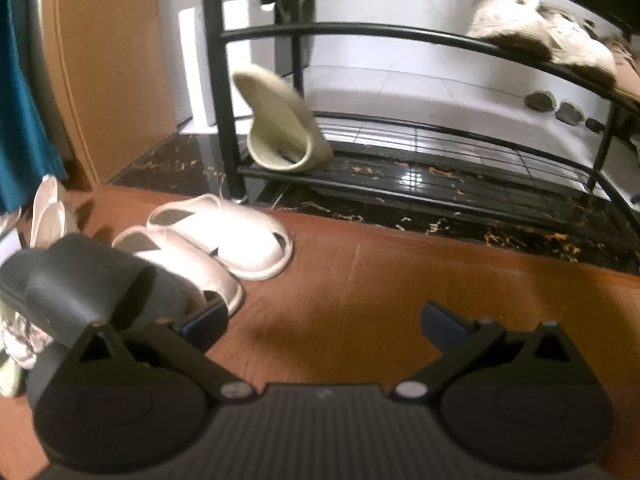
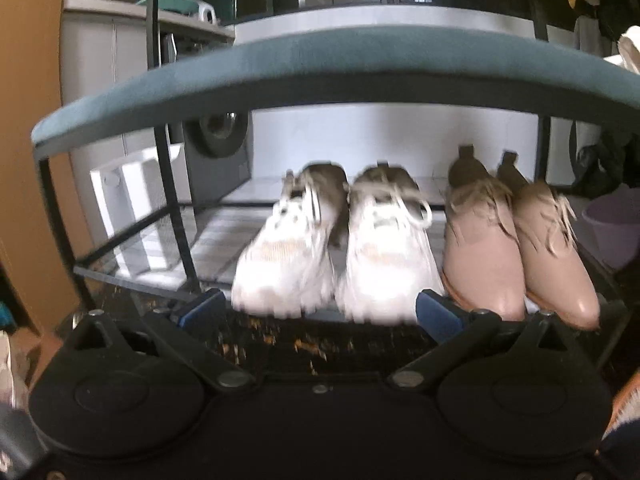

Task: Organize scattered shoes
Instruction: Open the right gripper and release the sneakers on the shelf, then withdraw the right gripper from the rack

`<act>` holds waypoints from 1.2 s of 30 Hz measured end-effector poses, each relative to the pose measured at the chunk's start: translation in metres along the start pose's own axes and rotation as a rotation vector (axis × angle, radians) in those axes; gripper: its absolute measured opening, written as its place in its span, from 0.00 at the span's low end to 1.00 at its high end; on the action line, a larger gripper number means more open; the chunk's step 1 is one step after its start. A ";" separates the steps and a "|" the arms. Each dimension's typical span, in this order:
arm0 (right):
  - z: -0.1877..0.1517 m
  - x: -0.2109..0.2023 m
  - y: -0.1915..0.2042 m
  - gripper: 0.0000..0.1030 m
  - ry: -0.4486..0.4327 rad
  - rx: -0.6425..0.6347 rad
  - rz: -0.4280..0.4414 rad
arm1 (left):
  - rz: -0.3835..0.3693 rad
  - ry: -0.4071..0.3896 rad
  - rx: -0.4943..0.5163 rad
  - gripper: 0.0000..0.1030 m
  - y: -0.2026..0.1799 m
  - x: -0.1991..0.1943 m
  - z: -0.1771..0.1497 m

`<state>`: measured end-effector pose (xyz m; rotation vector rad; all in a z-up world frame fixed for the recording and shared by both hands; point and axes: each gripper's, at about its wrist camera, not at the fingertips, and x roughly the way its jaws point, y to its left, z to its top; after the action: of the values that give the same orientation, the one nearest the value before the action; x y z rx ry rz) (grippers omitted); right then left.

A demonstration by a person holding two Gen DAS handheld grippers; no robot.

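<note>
We are in a home, in what looks like an entryway or a corner by a door. A black metal shoe rack [image 1: 420, 168] stands against a white wall, its wire shelves carrying white sneakers [image 2: 336, 248] and pink lace-up shoes [image 2: 520, 248] under a teal padded top [image 2: 320, 60]. On the wooden floor [image 1: 380, 280] in front of it we see white sandals [image 1: 224, 236] and a dark slide [image 1: 92, 284] lying loose, and a strip of black marble tile [image 1: 460, 220] runs under the rack. A pale wooden door panel [image 1: 108, 60] rises at the left. Behind the rack we make out a countertop [image 2: 140, 16] with household clutter, too blurred to name.
</note>
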<state>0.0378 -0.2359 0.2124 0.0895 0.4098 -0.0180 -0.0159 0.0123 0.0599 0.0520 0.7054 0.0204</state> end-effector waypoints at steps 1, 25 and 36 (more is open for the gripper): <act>-0.006 -0.005 -0.001 1.00 0.009 -0.001 0.003 | 0.001 -0.009 0.016 1.00 -0.004 -0.003 0.001; -0.120 -0.076 0.010 1.00 0.086 0.167 0.178 | 0.082 -0.074 0.018 0.99 -0.004 -0.046 0.006; -0.130 -0.070 -0.003 1.00 0.127 0.236 0.152 | 0.102 -0.010 -0.091 0.99 0.017 -0.035 0.008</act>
<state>-0.0782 -0.2269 0.1212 0.3556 0.5260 0.0903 -0.0373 0.0277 0.0890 0.0010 0.6909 0.1499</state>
